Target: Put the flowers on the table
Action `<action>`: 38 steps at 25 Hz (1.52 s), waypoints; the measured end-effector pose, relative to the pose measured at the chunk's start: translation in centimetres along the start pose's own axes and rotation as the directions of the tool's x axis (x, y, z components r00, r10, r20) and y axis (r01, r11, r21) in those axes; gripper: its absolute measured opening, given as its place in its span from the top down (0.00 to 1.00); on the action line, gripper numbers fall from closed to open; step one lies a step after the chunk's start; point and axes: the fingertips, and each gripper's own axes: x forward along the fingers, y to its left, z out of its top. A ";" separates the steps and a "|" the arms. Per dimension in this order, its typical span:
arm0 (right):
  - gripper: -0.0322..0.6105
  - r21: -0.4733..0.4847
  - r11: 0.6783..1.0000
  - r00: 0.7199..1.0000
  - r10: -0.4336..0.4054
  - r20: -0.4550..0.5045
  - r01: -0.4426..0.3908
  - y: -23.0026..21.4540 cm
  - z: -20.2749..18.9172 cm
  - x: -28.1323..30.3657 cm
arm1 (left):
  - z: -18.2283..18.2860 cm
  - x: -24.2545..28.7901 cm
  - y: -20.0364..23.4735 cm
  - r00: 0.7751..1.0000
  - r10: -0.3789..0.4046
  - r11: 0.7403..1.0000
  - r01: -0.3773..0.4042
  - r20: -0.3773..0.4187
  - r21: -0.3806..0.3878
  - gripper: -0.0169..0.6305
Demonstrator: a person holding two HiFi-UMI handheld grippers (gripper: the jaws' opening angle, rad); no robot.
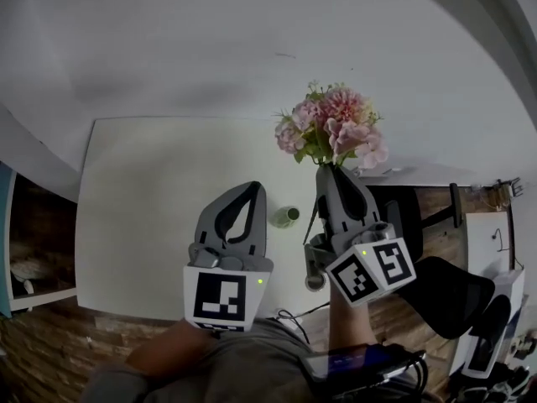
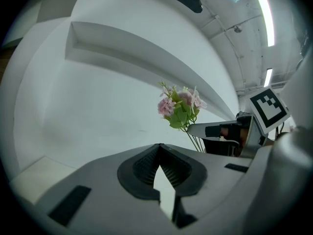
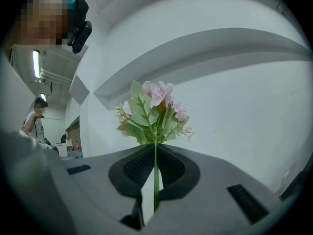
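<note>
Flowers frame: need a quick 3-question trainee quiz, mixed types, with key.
1. True or false: the left gripper holds the flowers.
2. The right gripper has its jaws shut on the flowers at the: A stem, B blossoms, C leaves.
3. Fill in: the blossoms are mostly ___.
Key: 1 false; 2 A; 3 pink.

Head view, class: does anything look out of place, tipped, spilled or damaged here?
Nothing stands out. The flowers look intact, stems clamped in the right gripper. A small green container rests on the white table; whether it is tipped cannot be told.
</note>
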 end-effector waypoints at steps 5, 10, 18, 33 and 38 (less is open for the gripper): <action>0.92 0.042 0.998 0.999 0.038 0.006 -0.038 -0.6 -0.5 1.6 | -1.2 0.8 1.1 0.999 0.042 0.999 -0.042 -0.027 -0.023 0.96; 0.92 0.049 0.995 0.997 0.082 0.009 -0.082 -0.4 -1.8 3.8 | -2.4 1.7 3.2 0.996 0.081 0.996 -0.082 -0.031 -0.033 0.96; 0.92 0.068 0.987 0.989 0.143 0.026 -0.144 -3.1 -4.1 5.9 | -4.7 4.4 3.8 0.990 0.129 0.991 -0.131 -0.053 -0.035 0.96; 0.92 0.096 0.980 0.984 0.173 0.034 -0.175 -3.5 -4.4 6.0 | -4.6 4.8 3.6 0.983 0.134 0.990 -0.138 -0.125 -0.025 0.96; 0.92 0.088 0.977 0.981 0.190 0.039 -0.192 -3.6 -4.4 6.0 | -4.5 5.3 3.4 0.983 0.136 0.990 -0.140 -0.125 -0.019 0.96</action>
